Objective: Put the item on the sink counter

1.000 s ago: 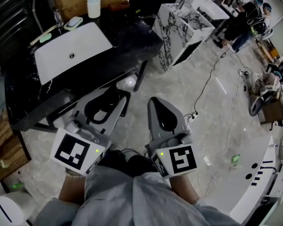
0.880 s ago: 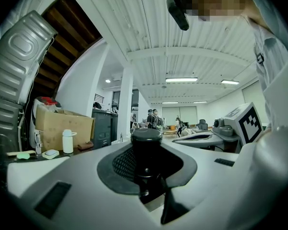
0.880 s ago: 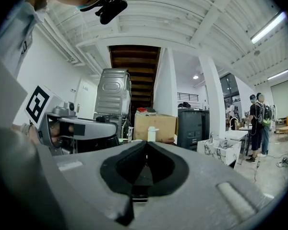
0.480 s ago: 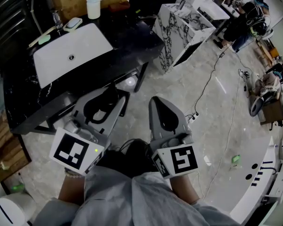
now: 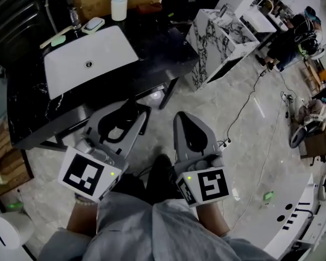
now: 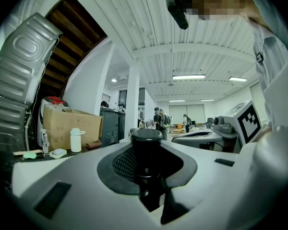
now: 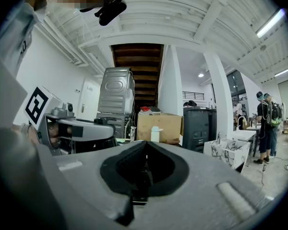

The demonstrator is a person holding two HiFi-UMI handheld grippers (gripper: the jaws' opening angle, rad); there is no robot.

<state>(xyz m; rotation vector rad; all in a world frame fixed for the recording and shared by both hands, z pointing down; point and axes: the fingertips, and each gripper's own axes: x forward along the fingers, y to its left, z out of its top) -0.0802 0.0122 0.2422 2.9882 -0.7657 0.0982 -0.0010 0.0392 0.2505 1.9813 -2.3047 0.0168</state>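
Carrying: my left gripper point(image 5: 124, 113) is clamped on the item point(image 6: 145, 145), a dark round-capped piece upright between the pads, short of the sink counter point(image 5: 155, 48).
Right gripper point(image 7: 145, 164): jaws pressed together, nothing in them.
Approach: I'd keep the item level, clear the front edge, and aim for bare black top right of the basin point(image 5: 87, 58), away from the white bottle point(image 5: 119, 4).
Release: only once its base sits flat.
Writing: none legible; only square markers on the cubes.
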